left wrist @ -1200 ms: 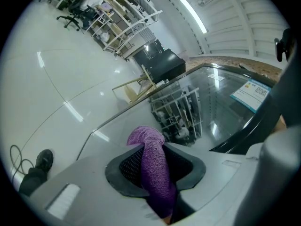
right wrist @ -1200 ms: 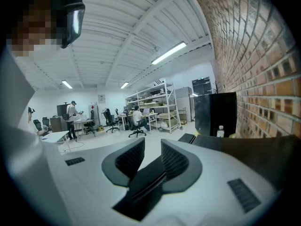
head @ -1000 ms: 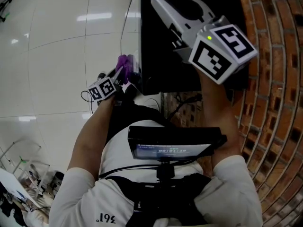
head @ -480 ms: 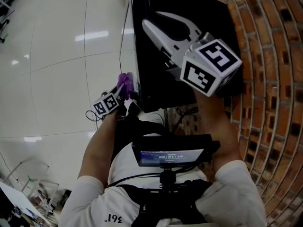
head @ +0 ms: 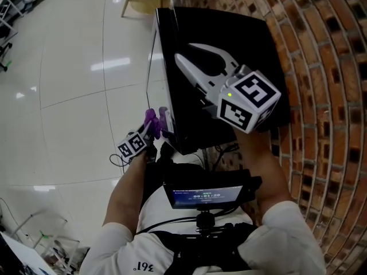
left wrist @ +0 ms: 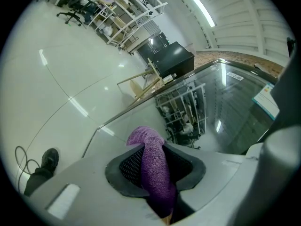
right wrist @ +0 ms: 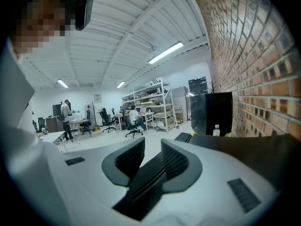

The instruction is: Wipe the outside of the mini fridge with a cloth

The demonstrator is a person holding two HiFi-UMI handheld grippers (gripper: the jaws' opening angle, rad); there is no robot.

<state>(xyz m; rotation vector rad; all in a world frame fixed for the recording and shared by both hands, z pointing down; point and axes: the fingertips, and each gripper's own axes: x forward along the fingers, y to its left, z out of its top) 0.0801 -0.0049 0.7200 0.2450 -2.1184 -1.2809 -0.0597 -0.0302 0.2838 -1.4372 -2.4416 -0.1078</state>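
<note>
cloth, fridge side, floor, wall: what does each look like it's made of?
Cloth: purple terry or microfibre, judging by the nubby looped pile; matte.
Mini fridge: glossy black side, either glass or a lacquered panel; it mirrors shelving sharply.
Floor: polished pale tile, with thin joint lines and lamp glare.
Wall: rough red brick with recessed mortar joints.

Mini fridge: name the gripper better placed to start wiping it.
Left. The left gripper grips the purple cloth beside the mini fridge; the right gripper hangs empty, jaws apart, above its top.
</note>
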